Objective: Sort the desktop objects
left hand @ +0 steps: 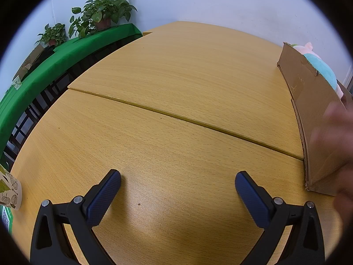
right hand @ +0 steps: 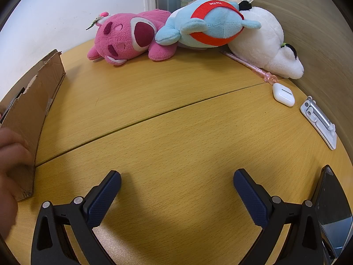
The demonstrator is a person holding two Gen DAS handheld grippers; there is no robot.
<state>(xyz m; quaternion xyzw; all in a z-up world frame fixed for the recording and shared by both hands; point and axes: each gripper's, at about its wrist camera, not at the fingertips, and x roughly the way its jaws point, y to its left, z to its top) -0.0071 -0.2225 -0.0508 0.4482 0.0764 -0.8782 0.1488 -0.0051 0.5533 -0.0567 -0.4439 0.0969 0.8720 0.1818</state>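
Right wrist view: the wide-open, empty right gripper [right hand: 177,182] faces the pink plush bear [right hand: 125,38] lying crosswise ahead-left; the left gripper [left hand: 178,184] gapes empty.

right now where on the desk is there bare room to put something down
The widest bare patch is the wooden desk ahead of the open right gripper, between the cardboard box and the earbud case. The desk ahead of the left gripper is bare too. The far edge is crowded: pink plush, blue plush, white plush, pink pen.
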